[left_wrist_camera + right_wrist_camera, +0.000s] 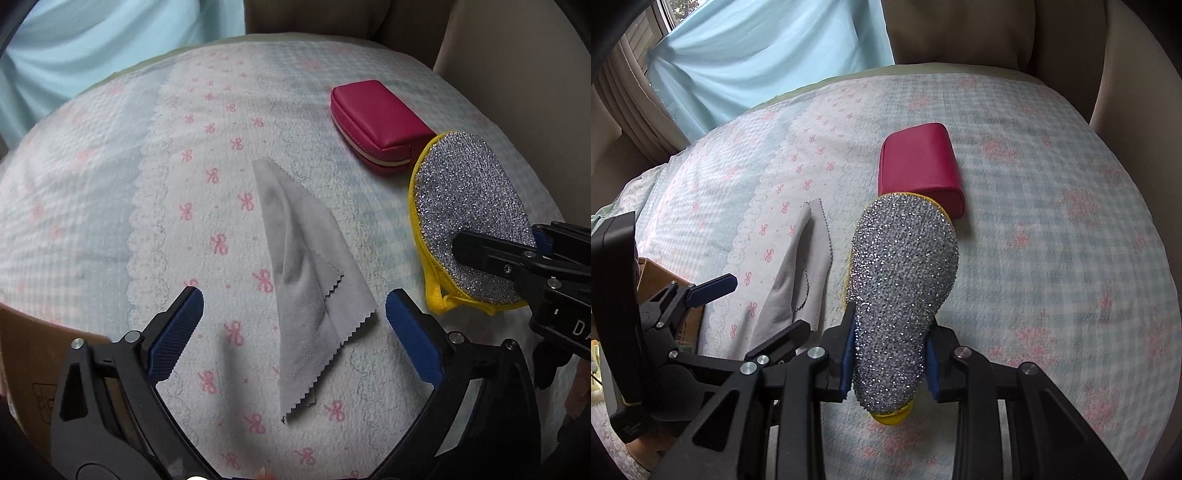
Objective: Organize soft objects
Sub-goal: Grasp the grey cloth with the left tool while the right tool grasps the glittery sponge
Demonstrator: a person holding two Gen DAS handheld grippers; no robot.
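A grey microfibre cloth (pixel 310 258) with zigzag edges lies folded over itself on the bed cover (pixel 110 184). My left gripper (pixel 293 299) hovers over the cloth's near half, open, its blue pads wide on either side and not touching it. My right gripper (pixel 892 321) is shut on a silver glitter scrub pad (pixel 905 258) with a yellow rim, held above the cover. In the left wrist view the scrub pad (pixel 465 206) is at the right, with a right finger (pixel 480 254) across it. A pink zip pouch (pixel 376 122) lies just beyond the pad.
A cardboard box (pixel 26 350) sits at the cover's near left edge. A pale blue curtain (pixel 757 55) hangs behind the bed on the left, and beige upholstery (pixel 1126 74) rises at the back right. The cloth (pixel 798 280) and left gripper (pixel 757 306) show left of the pad.
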